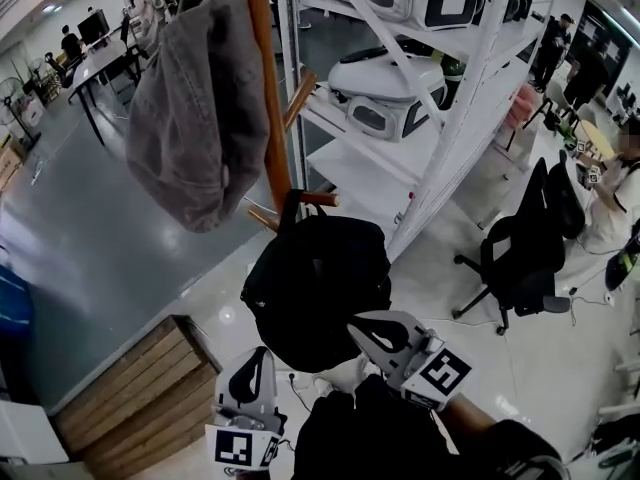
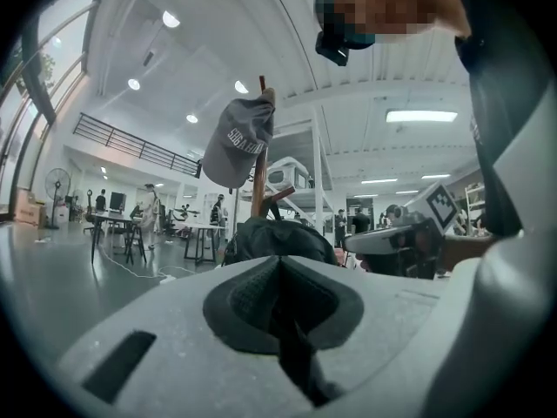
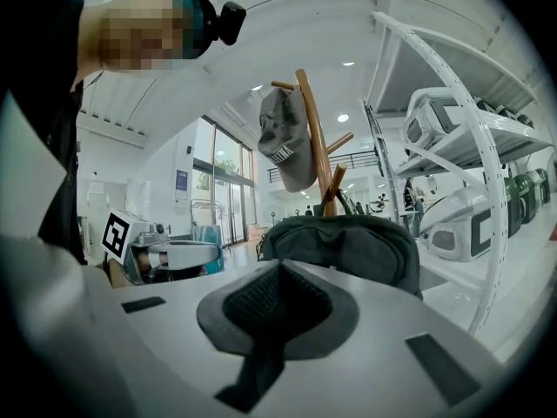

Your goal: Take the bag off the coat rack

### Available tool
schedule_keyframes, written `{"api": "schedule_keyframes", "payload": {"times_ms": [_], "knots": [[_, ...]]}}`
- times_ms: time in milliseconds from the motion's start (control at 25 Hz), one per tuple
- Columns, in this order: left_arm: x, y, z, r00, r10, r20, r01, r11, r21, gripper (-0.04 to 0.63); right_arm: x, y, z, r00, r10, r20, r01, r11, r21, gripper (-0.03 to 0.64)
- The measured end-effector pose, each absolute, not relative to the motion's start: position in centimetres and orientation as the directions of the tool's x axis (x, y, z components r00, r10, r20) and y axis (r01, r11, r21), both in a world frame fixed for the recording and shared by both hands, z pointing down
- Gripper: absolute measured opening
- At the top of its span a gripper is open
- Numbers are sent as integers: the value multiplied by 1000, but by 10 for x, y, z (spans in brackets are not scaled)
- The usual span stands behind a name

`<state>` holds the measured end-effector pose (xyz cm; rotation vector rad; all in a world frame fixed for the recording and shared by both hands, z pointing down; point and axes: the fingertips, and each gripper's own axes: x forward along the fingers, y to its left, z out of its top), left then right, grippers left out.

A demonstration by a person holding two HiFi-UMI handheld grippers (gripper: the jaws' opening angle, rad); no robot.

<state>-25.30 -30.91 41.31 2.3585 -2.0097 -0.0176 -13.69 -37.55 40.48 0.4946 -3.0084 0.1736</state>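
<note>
A black bag (image 1: 318, 288) hangs by its top loop from a low peg of the orange wooden coat rack (image 1: 262, 88). A grey cap (image 1: 195, 118) hangs higher on the same pole. My left gripper (image 1: 258, 368) is shut and empty, just below the bag's left side. My right gripper (image 1: 372, 330) is shut and empty too, close against the bag's lower right edge. In the left gripper view the bag (image 2: 280, 240) sits straight ahead of my left gripper (image 2: 280, 264) under the cap (image 2: 237, 142). The right gripper view shows the bag (image 3: 344, 249) close in front of my right gripper (image 3: 280, 273).
A white metal shelf rack (image 1: 450, 98) with white robot shells stands right behind the coat rack. A black office chair (image 1: 525, 243) is at the right, with a seated person beyond it. A wooden platform (image 1: 140, 393) lies at lower left. Tables and people stand in the far background.
</note>
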Motion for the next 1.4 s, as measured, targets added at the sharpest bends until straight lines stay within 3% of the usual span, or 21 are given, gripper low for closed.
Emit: {"api": "schedule_keyframes", "payload": {"times_ms": [360,480,680,1040,1400], "knots": [[-260,-332,401,230,-973,-13,-969,-231,94,20,-126,-418,390,-953,-281,116,-286,958,-31,17],[-265,-343,401,195,-981,16,-978,-194,72,21,-118,-435,382,-958,-266,105,-269,963,-15,59],[-271,-362,395,163,-985,50,-986,-160,50,143,-111,-469,377,-963,-239,123,-244,969,-32,126],[-293,-386,403,101,-989,105,-993,-94,71,210,-112,-515,386,-975,-139,174,-149,988,-44,224],[-291,-406,425,108,-977,182,-992,-96,76,223,-123,-523,417,-962,-48,270,-75,993,-89,245]]}}
